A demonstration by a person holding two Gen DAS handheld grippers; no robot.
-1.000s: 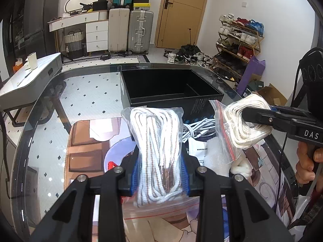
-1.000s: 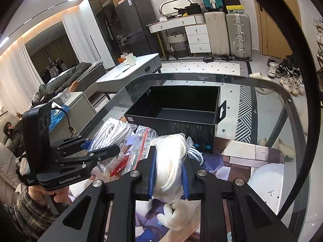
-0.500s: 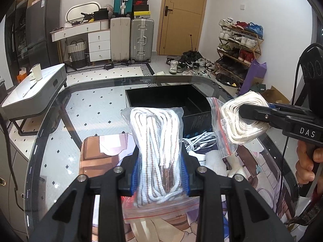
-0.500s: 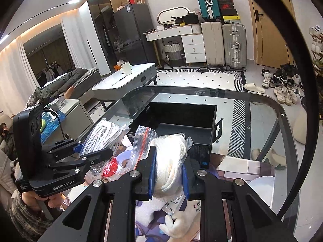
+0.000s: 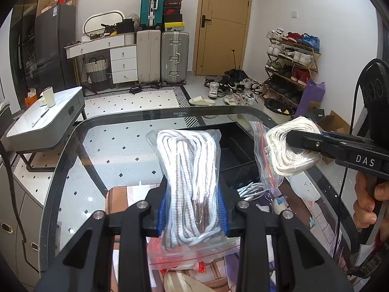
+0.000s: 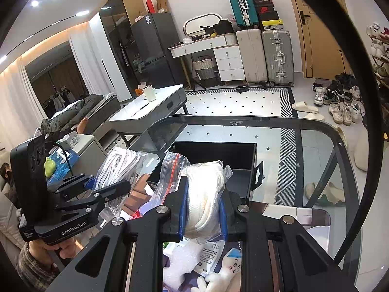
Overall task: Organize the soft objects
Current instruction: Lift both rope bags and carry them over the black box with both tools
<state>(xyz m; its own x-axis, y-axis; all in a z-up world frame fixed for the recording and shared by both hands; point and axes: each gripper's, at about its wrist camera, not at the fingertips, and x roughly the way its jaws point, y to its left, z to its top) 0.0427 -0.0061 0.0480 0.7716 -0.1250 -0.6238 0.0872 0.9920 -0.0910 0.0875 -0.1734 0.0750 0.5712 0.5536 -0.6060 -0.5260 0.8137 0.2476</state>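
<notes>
Both tongs raised: left tongs (image 5: 193,215), right tongs (image 6: 203,213) (each gripping bagged rope).

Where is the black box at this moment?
The black box stands open on the glass table, straight ahead of the right gripper in its view, behind the bagged white rope it holds.

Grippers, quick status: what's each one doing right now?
Left gripper: shut on a clear zip bag of white laces with brown flecks, held above the table.
Right gripper: shut on a bagged coil of white rope, also lifted.
</notes>
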